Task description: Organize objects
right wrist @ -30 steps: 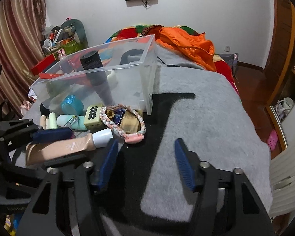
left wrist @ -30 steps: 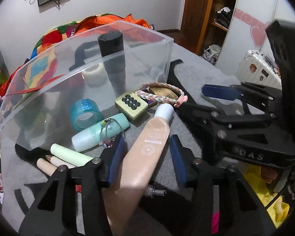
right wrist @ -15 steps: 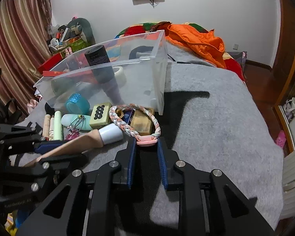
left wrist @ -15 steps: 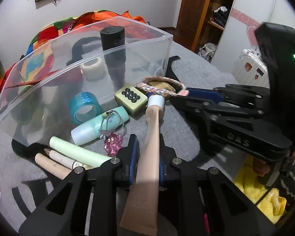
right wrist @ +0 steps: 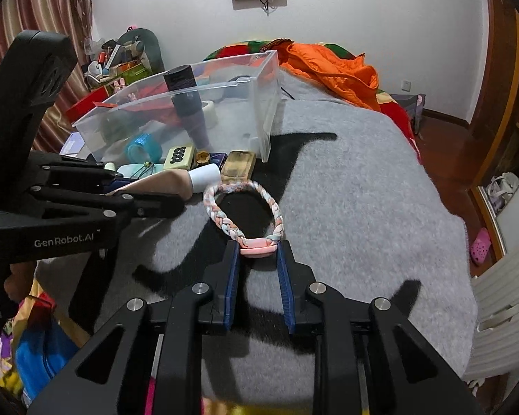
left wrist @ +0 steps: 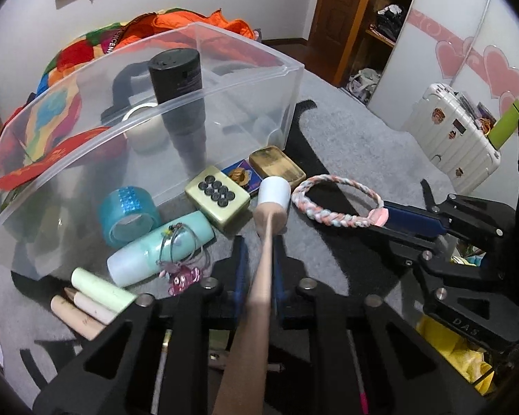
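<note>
- Grippers first: we see the left gripper (left wrist: 257,269) clamped on a beige cosmetic tube (left wrist: 259,276), its blue pads pinching the flat body so the tube's white cap (left wrist: 274,191) points away from us toward the pile.
- We read the left jaws as having just closed onto that tube, which sits squeezed between them.
- We find the right gripper (right wrist: 258,252) closed on the pink tab of a braided hair ring (right wrist: 245,207); the tab is pressed between the two blue pads.
- We see the ring lying on the grey blanket (right wrist: 363,190), clear of the pile, with its loop stretching away from the right fingers.
- We note a clear plastic bin (left wrist: 225,69) tipped on its side behind the pile, with a black bottle (left wrist: 180,83) and a white tape roll (left wrist: 145,128) inside.
- We count, just in front of the bin, a blue glitter tape roll (left wrist: 128,214), a green tile with black dots (left wrist: 218,197), a gold tin (left wrist: 276,166) and a mint bottle (left wrist: 159,252).
- We also see a pink charm (left wrist: 183,276) beside the mint bottle, and pale sticks (left wrist: 93,297) lying near the left gripper.
</note>
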The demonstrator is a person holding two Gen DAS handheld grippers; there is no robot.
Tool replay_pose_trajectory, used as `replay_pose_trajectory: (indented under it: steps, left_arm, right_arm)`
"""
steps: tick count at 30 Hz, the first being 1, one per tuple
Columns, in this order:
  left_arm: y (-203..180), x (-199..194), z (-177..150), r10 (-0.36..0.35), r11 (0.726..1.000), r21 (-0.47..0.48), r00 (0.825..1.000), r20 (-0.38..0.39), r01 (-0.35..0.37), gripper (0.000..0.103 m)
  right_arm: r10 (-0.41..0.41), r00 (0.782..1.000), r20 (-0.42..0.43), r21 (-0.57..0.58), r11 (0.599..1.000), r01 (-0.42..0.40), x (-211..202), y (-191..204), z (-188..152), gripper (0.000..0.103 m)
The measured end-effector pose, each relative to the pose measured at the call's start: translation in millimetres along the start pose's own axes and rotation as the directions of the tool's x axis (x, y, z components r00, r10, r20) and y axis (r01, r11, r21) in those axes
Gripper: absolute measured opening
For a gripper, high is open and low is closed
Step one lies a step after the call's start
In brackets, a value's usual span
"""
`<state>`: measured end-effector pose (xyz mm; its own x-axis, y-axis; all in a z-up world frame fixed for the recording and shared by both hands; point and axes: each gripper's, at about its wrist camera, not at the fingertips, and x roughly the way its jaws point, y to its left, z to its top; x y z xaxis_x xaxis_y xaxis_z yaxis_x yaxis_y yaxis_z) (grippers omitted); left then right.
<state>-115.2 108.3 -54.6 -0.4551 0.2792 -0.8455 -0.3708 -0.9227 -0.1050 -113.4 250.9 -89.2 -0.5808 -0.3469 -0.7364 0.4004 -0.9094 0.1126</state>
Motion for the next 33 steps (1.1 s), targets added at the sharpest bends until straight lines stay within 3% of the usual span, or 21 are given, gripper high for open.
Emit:
replay_pose_trajectory:
  steps: [8,20,24,28,31,33]
  left_arm:
    - [-0.6,-22.8,-13.1,0.030,0.999,-0.019,0.997,0.070,-0.029,0.007]
    - [11.1,-67.2,-17.8,0.053,0.997,-0.068,0.979,0.199,-0.040,0.004]
    - [9.2,-61.4,-14.0,0.045,0.999,-0.028,0.988,0.150,-0.041,0.005]
    - [10.9,-41.6,-8.5,0.055,0.998,0.006,0.995,0.079,-0.055,0.020]
    - [12.2,-20.9,-4.0,0.054,0.998,0.026,0.998,0.012,-0.055,0.024]
    - [9.8,-18.5,-2.2,0.057,0.998,0.039,0.998,0.011,-0.058,0.033]
  right_arm:
    - [0.016,0.999,0.037,0.019,1.000,-0.016,-8.6,1.5,8.0,0.020]
    - [0.031,0.991,0.132,0.004,0.999,-0.032,-35.1,15.5,29.1,0.020]
    - [0.038,0.989,0.144,0.013,0.999,-0.040,-37.1,16.5,31.0,0.020]
    - [0.040,0.989,0.142,0.020,0.999,-0.043,-37.6,12.9,31.0,0.020]
    - [0.041,0.989,0.141,0.031,0.998,-0.045,-37.4,8.2,30.6,0.020]
    - [0.042,0.989,0.143,0.036,0.998,-0.048,-37.0,5.1,31.5,0.020]
